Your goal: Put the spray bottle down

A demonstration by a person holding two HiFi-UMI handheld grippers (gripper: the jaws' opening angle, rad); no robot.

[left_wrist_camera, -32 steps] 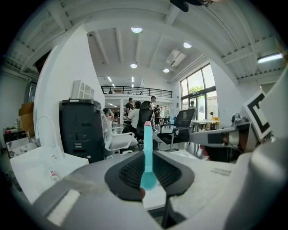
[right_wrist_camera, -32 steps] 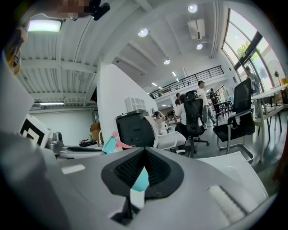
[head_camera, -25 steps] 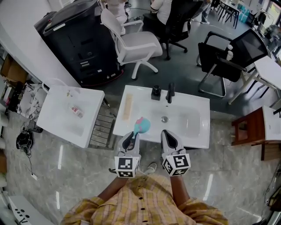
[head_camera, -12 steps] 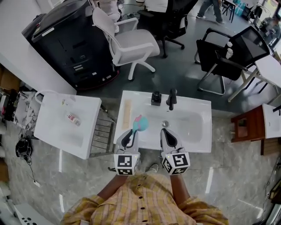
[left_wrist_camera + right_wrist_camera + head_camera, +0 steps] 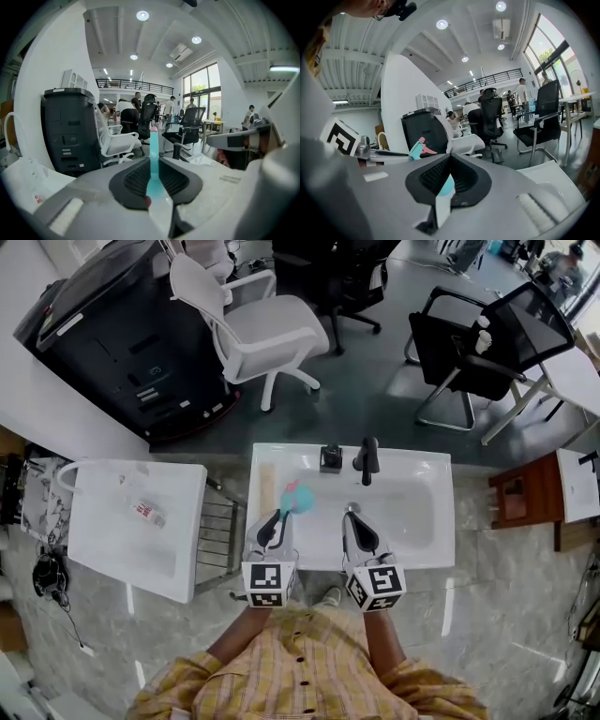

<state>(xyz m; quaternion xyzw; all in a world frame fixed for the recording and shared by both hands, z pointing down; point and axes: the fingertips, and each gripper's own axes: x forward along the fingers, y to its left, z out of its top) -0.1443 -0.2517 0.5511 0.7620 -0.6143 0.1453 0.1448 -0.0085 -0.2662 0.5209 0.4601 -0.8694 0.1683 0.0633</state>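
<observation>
From overhead, the left tongs [image 5: 278,518] are clenched on the teal spray bottle [image 5: 296,496]. The bottle reaches away from them toward about 1 o'clock, its pink-tipped head over the left part of the white sink [image 5: 412,521]. The right tongs [image 5: 352,517] hover at the bottle's 3 o'clock, just beside it and apart.

In the left gripper view, the pads press on a thin teal strip, and the bottle's long axis runs straight ahead at 12 o'clock to the pink tip.

In the right gripper view, the pads are drawn together. A sliver of teal shows in the slit, and I cannot tell what it is. The bottle's head sits off at 9 o'clock.

I judge setting it down falls to the left tongs: lower, then release
</observation>
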